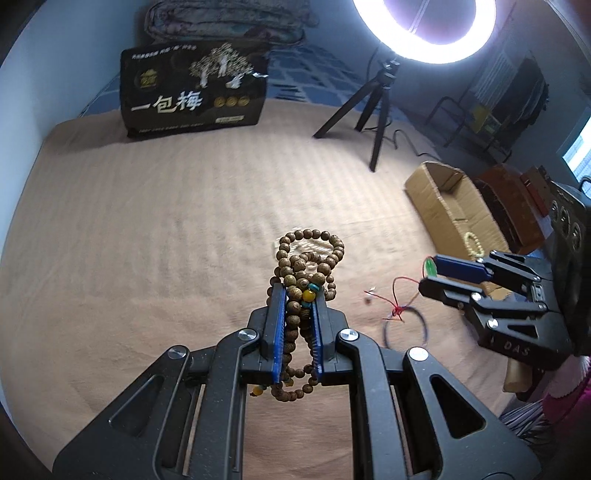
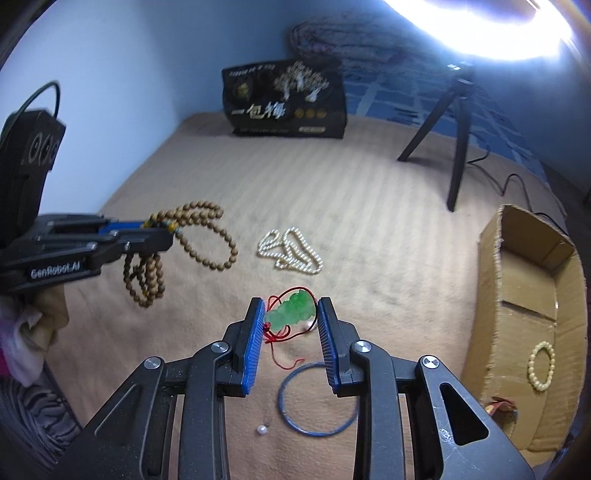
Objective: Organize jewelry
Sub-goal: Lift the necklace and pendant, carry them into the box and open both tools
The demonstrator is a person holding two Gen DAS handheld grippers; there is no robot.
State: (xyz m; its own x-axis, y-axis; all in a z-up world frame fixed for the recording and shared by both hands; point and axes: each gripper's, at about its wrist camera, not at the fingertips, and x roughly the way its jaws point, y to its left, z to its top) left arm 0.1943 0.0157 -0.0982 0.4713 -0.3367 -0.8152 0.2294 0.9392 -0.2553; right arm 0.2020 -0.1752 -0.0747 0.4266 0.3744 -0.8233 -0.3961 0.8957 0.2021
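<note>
My left gripper (image 1: 298,295) is shut on a brown wooden bead necklace (image 1: 312,254) and holds it above the beige blanket; it also shows in the right wrist view (image 2: 166,232) with the beads (image 2: 207,236) hanging in loops. My right gripper (image 2: 291,306) is shut on a green jade pendant (image 2: 293,312) with a red cord (image 2: 284,354), held just above the blanket. In the left wrist view the right gripper (image 1: 428,273) shows the pendant (image 1: 429,266) at its tips. A white pearl necklace (image 2: 291,253) lies on the blanket. A cardboard box (image 2: 524,295) at the right holds a pale yellow bead bracelet (image 2: 542,365).
A blue bangle (image 2: 317,398) and a loose pearl (image 2: 261,429) lie on the blanket under my right gripper. A black tripod (image 2: 454,125) with a ring light (image 1: 424,29) stands at the back right. A black printed bag (image 1: 192,92) stands at the back.
</note>
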